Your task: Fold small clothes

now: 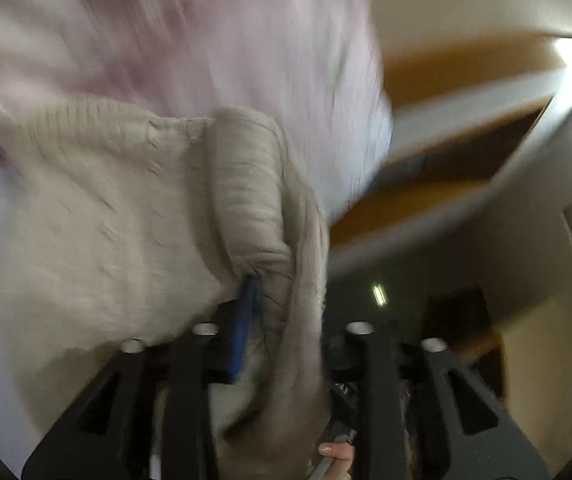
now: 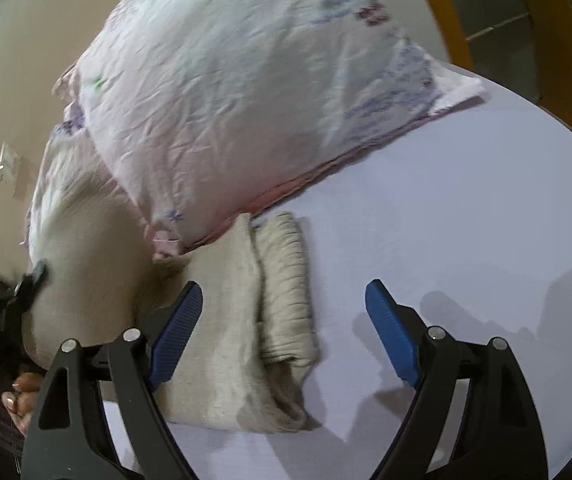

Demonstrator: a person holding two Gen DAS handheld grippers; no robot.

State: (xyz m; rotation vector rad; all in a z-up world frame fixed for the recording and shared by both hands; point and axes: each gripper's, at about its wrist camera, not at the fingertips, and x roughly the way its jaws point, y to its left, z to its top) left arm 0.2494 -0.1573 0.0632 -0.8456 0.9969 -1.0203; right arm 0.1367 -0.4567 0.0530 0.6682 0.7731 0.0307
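A small beige knit sweater lies partly folded on the pale lilac bed sheet, its ribbed sleeve laid along its right side. My right gripper is open and empty, hovering over the sweater's right part. My left gripper is shut on a fold of the sweater and lifts it; this view is blurred. The left gripper also shows at the left edge of the right wrist view, at the sweater's raised left part.
A floral pillow lies on the bed just behind the sweater, and fills the top of the left wrist view. A wooden bed frame and a beige wall lie beyond. Bare sheet spreads to the right.
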